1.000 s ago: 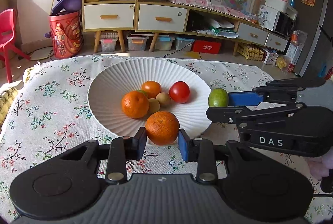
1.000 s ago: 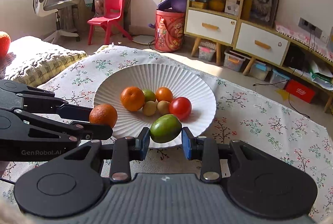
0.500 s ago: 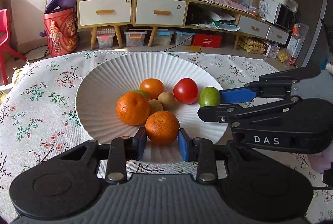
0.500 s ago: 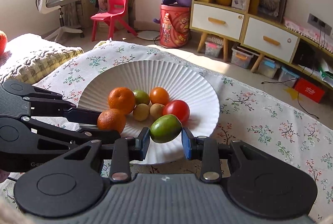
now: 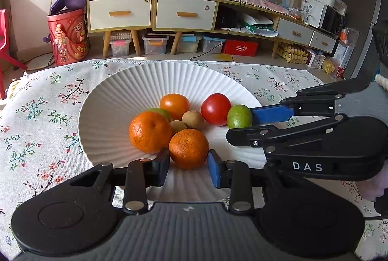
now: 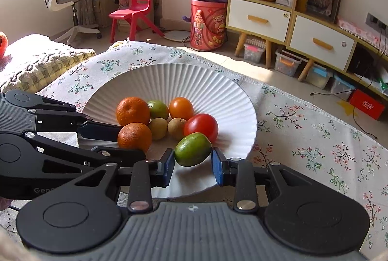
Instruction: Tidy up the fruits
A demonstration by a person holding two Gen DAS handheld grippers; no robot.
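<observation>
A white ribbed plate [image 5: 116, 101] [image 6: 228, 96] on the floral cloth holds an orange [image 5: 149, 132], a smaller orange fruit [image 5: 174, 105], a red tomato [image 5: 215, 108], a lime [image 6: 158, 109] and two small brown fruits [image 5: 192, 119]. My left gripper [image 5: 188, 160] is shut on an orange [image 5: 188, 148] [image 6: 134, 136] low over the plate's near part. My right gripper [image 6: 192, 160] is shut on a green lime [image 6: 192, 149] [image 5: 238, 116] just over the plate, beside the tomato [image 6: 200, 125].
The floral tablecloth [image 5: 36, 115] covers the table. The right gripper's body [image 5: 315, 139] crosses the left wrist view at right; the left gripper's body [image 6: 48, 139] crosses the right wrist view at left. A knitted cushion [image 6: 36, 59] lies at far left.
Both grippers have moved forward over the plate with their fruits, from the plate's rim to beside the fruits lying in it. Both have stayed shut.
</observation>
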